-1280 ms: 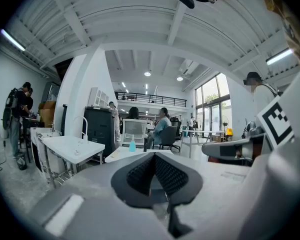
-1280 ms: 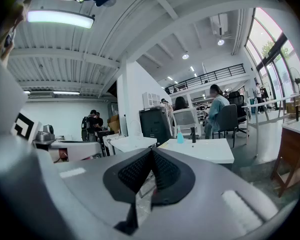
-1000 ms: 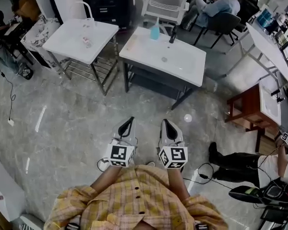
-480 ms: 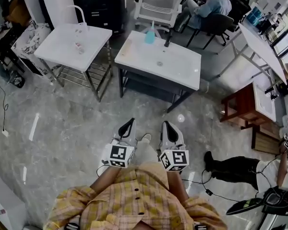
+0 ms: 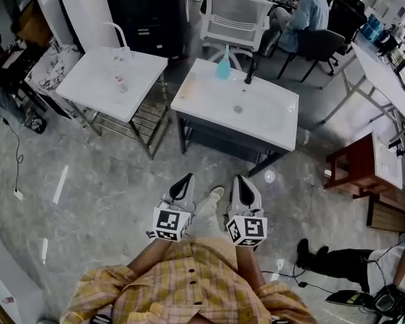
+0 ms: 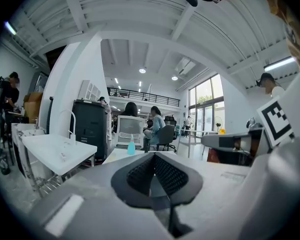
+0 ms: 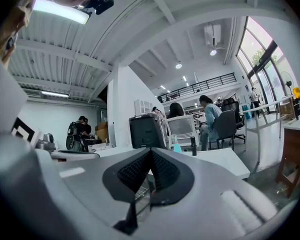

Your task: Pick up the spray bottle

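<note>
At 12 o'clock on the white basin table's [image 5: 273, 123] far edge stands the blue spray bottle [image 5: 223, 66], well apart from L gripper [image 5: 185, 181] & R gripper [image 5: 241, 182], both w/ jaws closed, empty.

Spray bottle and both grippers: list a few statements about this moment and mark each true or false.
1. The spray bottle stands upright on the white table. True.
2. The left gripper holds the spray bottle. False: its jaws are shut on nothing, well short of the table.
3. The right gripper is open. False: its jaws are shut and empty.
4. A dark upright object stands beside the spray bottle. True.
</note>
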Demonstrator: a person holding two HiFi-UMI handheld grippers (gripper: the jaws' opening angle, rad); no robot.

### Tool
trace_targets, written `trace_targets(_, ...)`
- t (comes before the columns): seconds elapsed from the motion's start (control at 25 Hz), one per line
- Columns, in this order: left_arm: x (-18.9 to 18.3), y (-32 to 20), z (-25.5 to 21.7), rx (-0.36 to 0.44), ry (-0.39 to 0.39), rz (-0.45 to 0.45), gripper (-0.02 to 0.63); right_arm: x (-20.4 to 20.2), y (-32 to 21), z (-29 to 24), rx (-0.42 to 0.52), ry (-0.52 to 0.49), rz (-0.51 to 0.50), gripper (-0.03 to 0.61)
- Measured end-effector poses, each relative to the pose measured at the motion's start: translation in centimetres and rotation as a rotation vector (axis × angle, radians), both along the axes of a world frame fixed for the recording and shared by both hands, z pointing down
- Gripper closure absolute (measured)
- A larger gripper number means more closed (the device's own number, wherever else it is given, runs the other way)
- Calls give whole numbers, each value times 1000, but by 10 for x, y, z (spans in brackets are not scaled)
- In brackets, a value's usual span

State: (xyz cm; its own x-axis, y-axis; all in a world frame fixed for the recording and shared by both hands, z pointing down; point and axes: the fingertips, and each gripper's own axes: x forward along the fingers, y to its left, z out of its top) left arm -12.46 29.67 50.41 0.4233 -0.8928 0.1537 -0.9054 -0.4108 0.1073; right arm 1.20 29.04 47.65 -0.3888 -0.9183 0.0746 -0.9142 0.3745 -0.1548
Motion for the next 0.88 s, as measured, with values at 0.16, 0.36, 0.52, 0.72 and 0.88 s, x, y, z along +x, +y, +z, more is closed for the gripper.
trace_targets(0.16, 1, -52, 1, 2, -14, -9, 614, -2, -49, 2, 1, -1, -12, 578)
trace_targets(0.36, 15, -120, -3, -9, -30, -19, 614, 15, -119, 1, -23, -19, -14, 578)
trace_targets(0.52, 29, -171, -10, -11, -40, -32, 614, 30, -172, -3, -33, -25, -26, 578)
trace_targets(0.72, 49, -233, -13, -11, -50, -46, 614, 47, -237, -5, -38, -33, -46, 578)
trace_targets(0.88, 65, -277, -11, -13, -60, -55, 614, 62, -282, 1, -47, -36, -57, 578)
